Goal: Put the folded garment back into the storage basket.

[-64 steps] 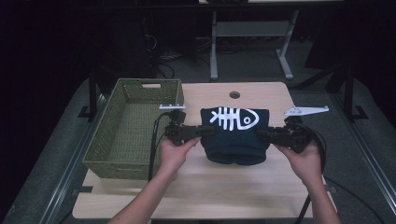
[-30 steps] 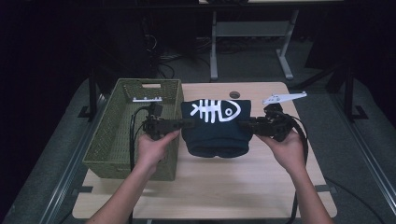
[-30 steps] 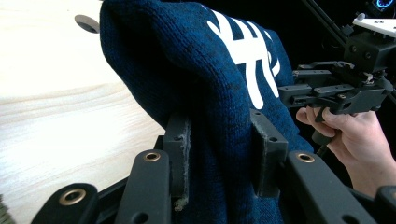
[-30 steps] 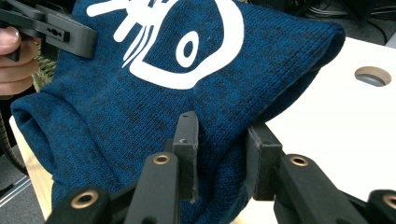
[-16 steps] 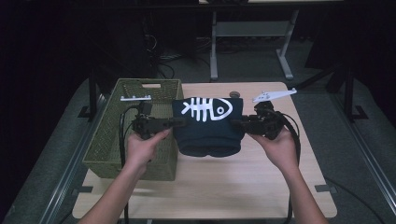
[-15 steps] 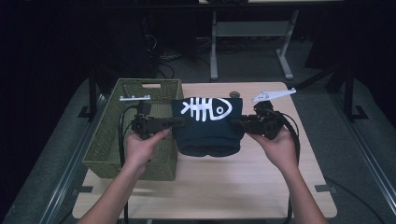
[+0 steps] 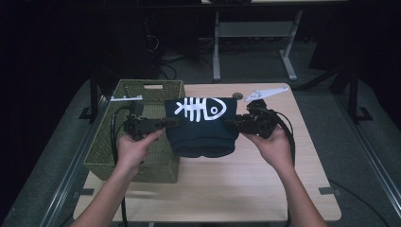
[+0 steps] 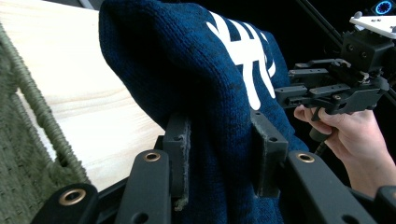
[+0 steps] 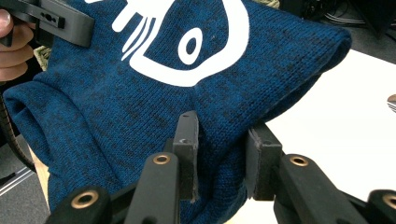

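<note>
Both the left gripper (image 7: 168,124) and right gripper (image 7: 231,124) clamp their jaws on the folded navy fishbone sweater (image 7: 202,127), held above the worktop (image 7: 246,179) beside the woven basket (image 7: 142,163).

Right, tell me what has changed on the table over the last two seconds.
The folded dark blue knitted garment with the white fishbone print has been carried leftward, from the middle of the light wooden table to the edge of the olive woven basket. The left claw and right claw moved with it, staying clamped on its two sides. The basket kept its place.
</note>
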`<state>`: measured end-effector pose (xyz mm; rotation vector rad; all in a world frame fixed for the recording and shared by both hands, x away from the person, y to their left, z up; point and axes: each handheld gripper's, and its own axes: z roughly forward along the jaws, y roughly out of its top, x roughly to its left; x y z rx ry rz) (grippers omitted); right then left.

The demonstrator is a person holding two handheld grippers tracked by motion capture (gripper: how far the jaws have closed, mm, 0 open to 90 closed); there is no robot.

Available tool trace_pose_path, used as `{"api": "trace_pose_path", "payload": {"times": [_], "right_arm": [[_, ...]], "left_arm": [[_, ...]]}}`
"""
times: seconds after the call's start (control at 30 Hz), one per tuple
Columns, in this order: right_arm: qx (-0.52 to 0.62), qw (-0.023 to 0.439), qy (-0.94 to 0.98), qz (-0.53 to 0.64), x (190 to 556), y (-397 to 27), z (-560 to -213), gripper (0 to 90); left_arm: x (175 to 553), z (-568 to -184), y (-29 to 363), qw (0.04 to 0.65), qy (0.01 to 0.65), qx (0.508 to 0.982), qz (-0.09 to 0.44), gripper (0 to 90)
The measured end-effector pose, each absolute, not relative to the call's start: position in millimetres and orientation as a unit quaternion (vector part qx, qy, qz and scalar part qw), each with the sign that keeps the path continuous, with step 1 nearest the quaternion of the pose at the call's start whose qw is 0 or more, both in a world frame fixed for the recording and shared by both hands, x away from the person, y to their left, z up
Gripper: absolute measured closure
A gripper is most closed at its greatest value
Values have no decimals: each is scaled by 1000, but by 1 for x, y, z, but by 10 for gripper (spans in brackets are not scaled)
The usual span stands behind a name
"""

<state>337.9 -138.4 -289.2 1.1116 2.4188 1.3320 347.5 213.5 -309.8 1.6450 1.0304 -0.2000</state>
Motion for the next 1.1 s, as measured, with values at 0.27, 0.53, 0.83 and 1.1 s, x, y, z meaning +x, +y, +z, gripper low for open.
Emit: {"api": "trace_pose_path", "payload": {"times": [0.27,0.53,0.83,1.1], "right_arm": [[367,81,814,443,337,-127,-286,694],[359,81,819,441,337,-114,-284,694],[348,77,826,437,344,-101,-283,694],[338,78,830,437,350,-89,-282,695]], "left_arm": [[342,-306,224,563,439,695,-81,645],[341,-307,237,563,448,689,-83,646],[343,-306,249,563,457,684,-81,646],[342,-305,260,566,462,679,-76,647]]}}
